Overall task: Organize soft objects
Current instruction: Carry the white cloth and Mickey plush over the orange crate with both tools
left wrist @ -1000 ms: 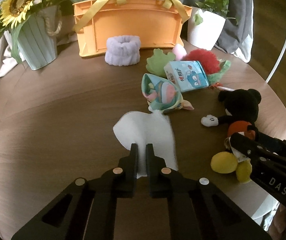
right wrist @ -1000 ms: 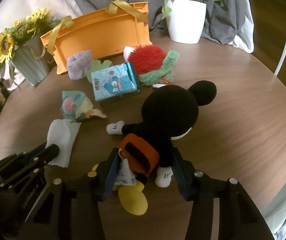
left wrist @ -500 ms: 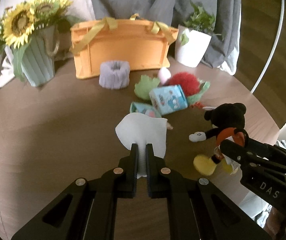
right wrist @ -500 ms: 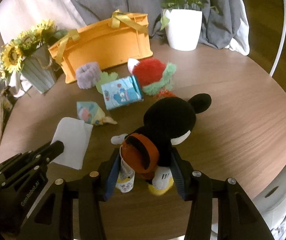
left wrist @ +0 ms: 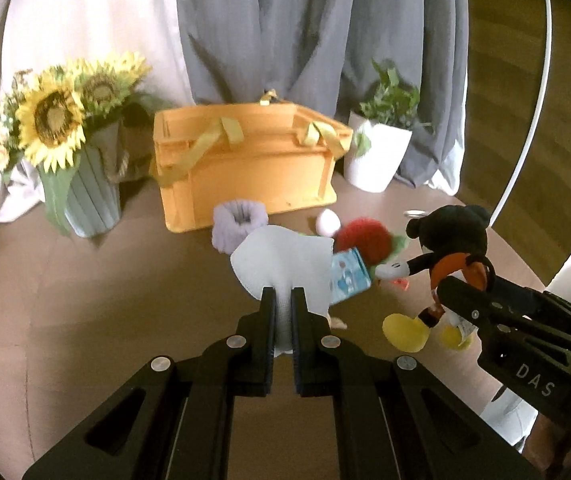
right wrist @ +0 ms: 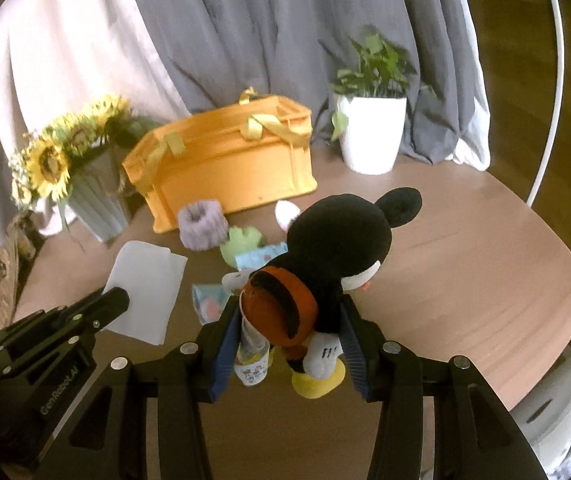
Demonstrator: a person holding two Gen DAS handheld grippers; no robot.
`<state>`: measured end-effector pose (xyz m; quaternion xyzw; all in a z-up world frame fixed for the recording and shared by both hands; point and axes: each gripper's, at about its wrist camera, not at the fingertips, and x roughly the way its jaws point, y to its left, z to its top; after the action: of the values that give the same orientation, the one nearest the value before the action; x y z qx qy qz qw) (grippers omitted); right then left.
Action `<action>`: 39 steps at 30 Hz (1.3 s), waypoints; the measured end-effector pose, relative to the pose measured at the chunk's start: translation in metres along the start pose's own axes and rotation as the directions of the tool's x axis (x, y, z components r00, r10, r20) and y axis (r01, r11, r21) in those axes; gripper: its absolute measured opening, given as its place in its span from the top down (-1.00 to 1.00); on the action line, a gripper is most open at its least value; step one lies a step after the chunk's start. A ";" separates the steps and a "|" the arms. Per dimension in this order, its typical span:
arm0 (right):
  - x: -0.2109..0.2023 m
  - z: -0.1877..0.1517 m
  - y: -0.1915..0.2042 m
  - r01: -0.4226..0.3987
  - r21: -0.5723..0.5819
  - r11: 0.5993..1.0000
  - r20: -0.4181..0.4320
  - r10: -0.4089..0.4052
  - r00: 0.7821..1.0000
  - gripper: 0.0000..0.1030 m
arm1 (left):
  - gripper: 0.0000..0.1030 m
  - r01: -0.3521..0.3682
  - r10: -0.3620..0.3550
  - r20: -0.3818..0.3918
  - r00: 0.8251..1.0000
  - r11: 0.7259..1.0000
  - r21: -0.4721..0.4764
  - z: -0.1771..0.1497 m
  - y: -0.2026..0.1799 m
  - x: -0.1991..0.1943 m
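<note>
My left gripper [left wrist: 283,300] is shut on a white cloth [left wrist: 285,264] and holds it in the air above the table; the cloth also shows in the right wrist view [right wrist: 145,284]. My right gripper [right wrist: 289,320] is shut on a black mouse plush [right wrist: 333,248] at its red shorts and holds it lifted; the plush shows at the right of the left wrist view [left wrist: 449,240]. An orange basket [left wrist: 245,168] with yellow handles stands at the back of the table, also in the right wrist view [right wrist: 225,168].
On the round wooden table [right wrist: 465,260] lie a purple wristband [right wrist: 201,228], a green plush leaf [right wrist: 241,240], a blue box [left wrist: 347,276], a red fuzzy plush [left wrist: 361,240] and a patterned pouch [right wrist: 209,300]. A sunflower vase [left wrist: 81,184] stands left, a white plant pot [left wrist: 377,160] right.
Both grippers have risen well above the table, lifting the white cloth and the mouse plush off the surface. The table objects now look smaller and lower.
</note>
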<state>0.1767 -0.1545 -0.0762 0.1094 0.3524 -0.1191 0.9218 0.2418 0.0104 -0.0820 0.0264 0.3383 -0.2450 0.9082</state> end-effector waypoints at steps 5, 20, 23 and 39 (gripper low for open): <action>-0.003 0.014 0.006 -0.022 -0.010 1.000 0.037 0.023 0.999 0.07 | 0.83 -0.012 0.012 0.039 0.999 1.000 -0.008 0.013 0.003 -0.008; -0.005 0.071 0.005 -0.159 -0.119 0.980 0.151 0.176 0.973 0.07 | 0.83 -0.142 0.157 0.193 0.969 0.986 -0.089 0.059 -0.011 -0.027; -0.003 0.084 0.005 -0.189 -0.147 0.971 0.170 0.213 0.962 0.07 | 0.83 -0.176 0.195 0.225 0.955 0.979 -0.102 0.068 -0.013 -0.029; 0.012 0.132 0.008 -0.266 -0.172 0.948 0.266 0.305 0.914 0.07 | 0.83 -0.244 0.258 0.332 0.907 0.966 -0.084 0.117 -0.010 -0.022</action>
<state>0.2700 -0.1862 0.0125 0.0797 0.2009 0.0260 0.9760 0.2935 -0.0137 0.0232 0.0087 0.1753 -0.1200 0.9771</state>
